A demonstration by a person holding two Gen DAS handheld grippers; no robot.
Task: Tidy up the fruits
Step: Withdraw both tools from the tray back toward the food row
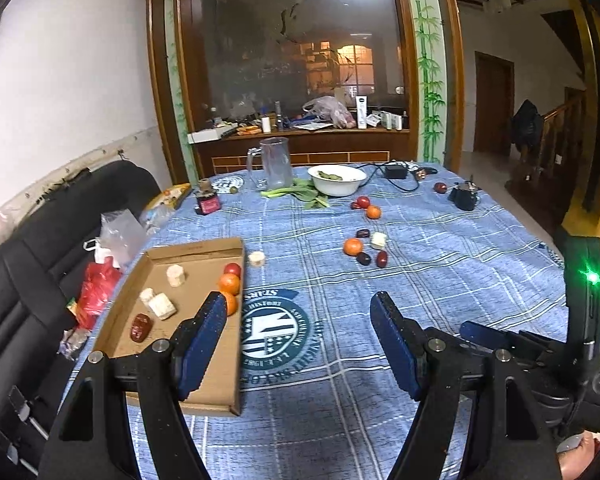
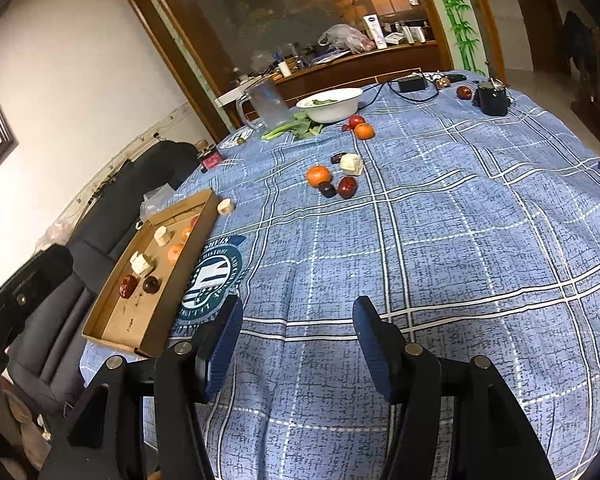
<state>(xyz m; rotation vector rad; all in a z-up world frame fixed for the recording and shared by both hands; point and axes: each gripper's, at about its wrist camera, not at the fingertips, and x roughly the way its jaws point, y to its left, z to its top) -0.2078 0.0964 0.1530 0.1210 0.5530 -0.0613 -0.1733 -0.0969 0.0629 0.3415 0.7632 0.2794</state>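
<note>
A shallow cardboard tray (image 1: 220, 384) (image 2: 112, 332) lies at the table's left edge. It holds pale chunks (image 1: 162, 306), oranges (image 1: 229, 283) (image 2: 175, 251), a red date (image 1: 141, 327) (image 2: 127, 285) and a dark fruit (image 2: 151, 284). On the cloth farther off lie an orange (image 1: 353, 246) (image 2: 318, 175), dark dates (image 1: 381, 258) (image 2: 347, 186), a pale chunk (image 1: 378, 240) (image 2: 351, 164) and another orange (image 1: 373, 212) (image 2: 364, 131). One pale chunk (image 1: 257, 258) (image 2: 225, 206) lies just outside the tray. My left gripper (image 1: 298, 308) is open and empty by the tray's right wall. My right gripper (image 2: 298, 312) is open and empty over bare cloth.
A white bowl (image 1: 337, 179) (image 2: 329, 104), green leaves (image 1: 300, 194), a clear jug (image 1: 275, 162) (image 2: 266, 102), a black pot (image 1: 464, 195) (image 2: 493, 98) and a cabled adapter (image 1: 396, 171) stand at the table's far side. A black chair (image 1: 40, 248) stands left of the table.
</note>
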